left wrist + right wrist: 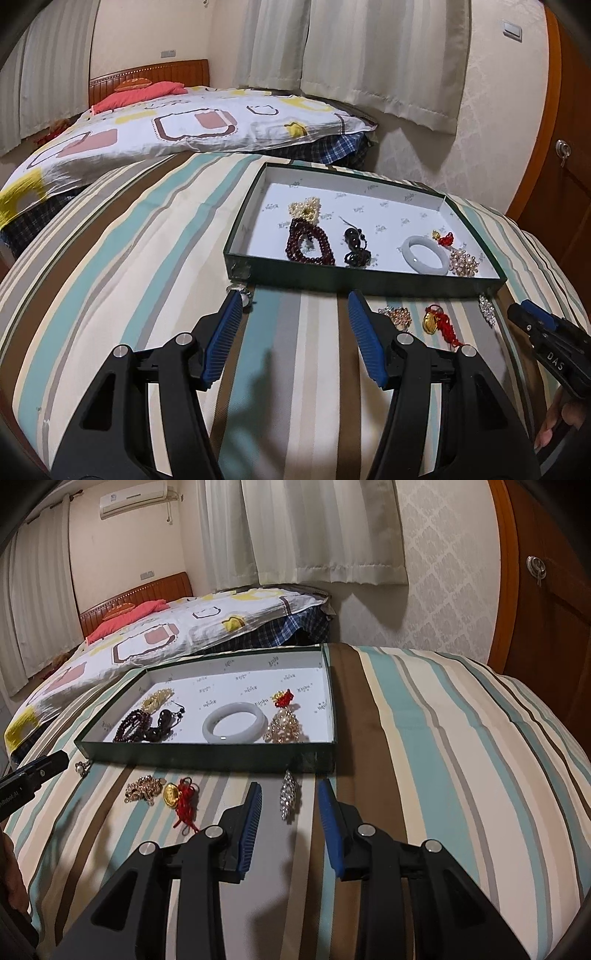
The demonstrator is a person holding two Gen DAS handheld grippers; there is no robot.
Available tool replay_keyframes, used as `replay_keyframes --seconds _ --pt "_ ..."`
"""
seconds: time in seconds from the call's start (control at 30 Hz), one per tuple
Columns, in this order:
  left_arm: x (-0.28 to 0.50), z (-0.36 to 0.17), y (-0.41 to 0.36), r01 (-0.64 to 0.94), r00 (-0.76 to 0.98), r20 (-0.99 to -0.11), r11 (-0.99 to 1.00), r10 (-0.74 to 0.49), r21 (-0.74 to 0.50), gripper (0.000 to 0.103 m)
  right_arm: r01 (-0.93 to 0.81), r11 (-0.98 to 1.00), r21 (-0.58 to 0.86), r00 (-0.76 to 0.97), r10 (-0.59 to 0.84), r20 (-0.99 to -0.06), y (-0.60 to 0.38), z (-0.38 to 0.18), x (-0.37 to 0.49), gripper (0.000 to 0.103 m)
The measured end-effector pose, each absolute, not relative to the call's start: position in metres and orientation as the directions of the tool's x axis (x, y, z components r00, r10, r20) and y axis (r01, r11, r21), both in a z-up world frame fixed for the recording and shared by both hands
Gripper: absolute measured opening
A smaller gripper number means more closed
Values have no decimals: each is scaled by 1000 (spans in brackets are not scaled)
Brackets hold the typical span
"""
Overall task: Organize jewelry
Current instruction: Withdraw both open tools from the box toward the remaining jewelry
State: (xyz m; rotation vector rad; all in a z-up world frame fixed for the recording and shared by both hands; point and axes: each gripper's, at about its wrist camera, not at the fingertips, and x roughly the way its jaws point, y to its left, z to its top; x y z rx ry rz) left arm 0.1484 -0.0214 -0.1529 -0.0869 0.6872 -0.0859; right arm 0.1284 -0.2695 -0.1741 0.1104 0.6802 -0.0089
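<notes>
A shallow dark green box (369,282) (207,755) with a white lining lies on the striped bedspread. It holds a dark red bead bracelet (310,245) (127,729), a black bead piece (354,245), a white bangle (426,254) (234,723), a pearl brooch (463,262) (284,729) and a small red-tasselled charm (282,698). In front of the box lie a gold chain (399,317) (144,788), a gold pendant on red cord (432,321) (177,794), a crystal brooch (288,794) (487,304) and a pearl piece (243,295) (82,768). My left gripper (293,299) is open, its left fingertip beside the pearl piece. My right gripper (290,784) is open around the crystal brooch.
A quilt with square patterns (166,129) and a red pillow (144,94) lie on the bed beyond. Curtains (314,528) hang behind. A wooden door (554,590) stands at the right.
</notes>
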Motion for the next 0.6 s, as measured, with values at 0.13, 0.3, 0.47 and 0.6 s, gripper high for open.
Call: replay_keyframes --seconds 0.13,0.3,0.47,0.6 --pt "146 -157 -17 42 762 -639 993 -105 -113 58 44 994 99 771 29 -636 -269 -177 127 33" --pt "141 -162 -15 39 748 -655 993 -105 -115 58 41 994 97 764 31 -644 -268 -179 129 33" --pt "140 -168 -13 37 737 -668 993 -103 -113 58 41 995 96 757 32 -653 -268 -182 135 33" --pt "145 -171 -11 27 729 -677 992 -102 -120 58 42 995 91 749 29 -661 -268 -180 145 33"
